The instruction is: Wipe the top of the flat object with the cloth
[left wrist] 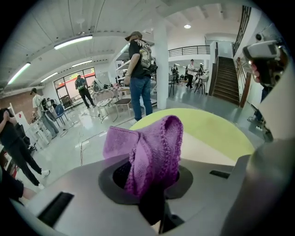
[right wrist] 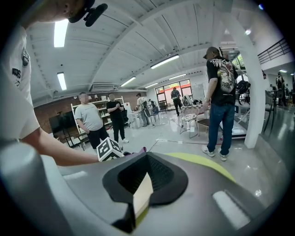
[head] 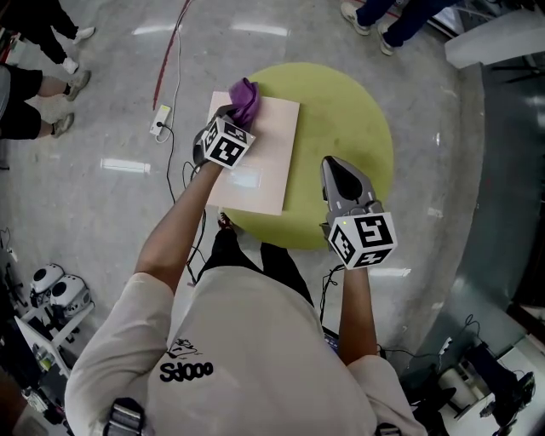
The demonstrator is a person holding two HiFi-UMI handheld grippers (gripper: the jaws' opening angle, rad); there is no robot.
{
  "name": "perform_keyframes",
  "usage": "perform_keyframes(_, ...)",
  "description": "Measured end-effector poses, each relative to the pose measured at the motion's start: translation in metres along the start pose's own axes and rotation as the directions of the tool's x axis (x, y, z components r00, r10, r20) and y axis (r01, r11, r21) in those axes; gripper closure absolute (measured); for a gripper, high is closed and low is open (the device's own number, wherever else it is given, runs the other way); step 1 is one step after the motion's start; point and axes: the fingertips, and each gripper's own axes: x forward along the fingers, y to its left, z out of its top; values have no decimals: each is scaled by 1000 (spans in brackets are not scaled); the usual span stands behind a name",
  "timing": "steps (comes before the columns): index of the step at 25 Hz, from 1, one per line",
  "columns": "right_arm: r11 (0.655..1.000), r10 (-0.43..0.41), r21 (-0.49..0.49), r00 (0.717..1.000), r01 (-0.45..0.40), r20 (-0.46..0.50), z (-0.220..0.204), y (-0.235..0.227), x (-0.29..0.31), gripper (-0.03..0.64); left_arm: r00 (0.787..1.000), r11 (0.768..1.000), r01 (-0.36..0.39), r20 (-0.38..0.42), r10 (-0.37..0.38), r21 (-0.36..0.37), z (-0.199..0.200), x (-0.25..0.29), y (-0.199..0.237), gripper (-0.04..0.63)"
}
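A flat beige board (head: 260,162) lies on the left half of a round yellow-green table (head: 345,111). My left gripper (head: 233,113) is at the board's far left corner, shut on a bunched purple knitted cloth (head: 245,98). In the left gripper view the cloth (left wrist: 152,147) sticks up out of my left gripper (left wrist: 154,186), with the board (left wrist: 205,152) and table (left wrist: 216,129) behind it. My right gripper (head: 338,166) hovers over the table just right of the board, shut, holding nothing. In the right gripper view a sliver of board (right wrist: 143,196) shows past my right gripper (right wrist: 144,182).
A power strip (head: 160,123) and cables lie on the floor left of the table. Bystanders' feet (head: 72,81) are at the far left, and others' feet (head: 366,17) at the far right. A person in jeans (left wrist: 139,73) stands beyond the table by a white pillar (left wrist: 161,69).
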Motion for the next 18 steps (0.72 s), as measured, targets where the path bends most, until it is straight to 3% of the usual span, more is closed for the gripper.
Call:
perform_keyframes(6, 999, -35, 12, 999, 35, -5, -9, -9, -13, 607, 998, 998, 61, 22, -62, 35, 21, 12, -48, 526)
perform_keyframes(10, 998, -54, 31, 999, 54, -4, -13, -12, -22, 607, 994, 987, 101, 24, -104, 122, 31, 13, -79, 526)
perform_keyframes(14, 998, -63, 32, 998, 63, -7, -19, -9, -27, 607, 986, 962, 155, 19, -164, 223, 29, 9, -107, 526)
perform_keyframes(18, 997, -70, 31, 997, 70, -16, -23, -7, -31, 607, 978, 921, 195, 1, -208, 336, 23, 3, -127, 528)
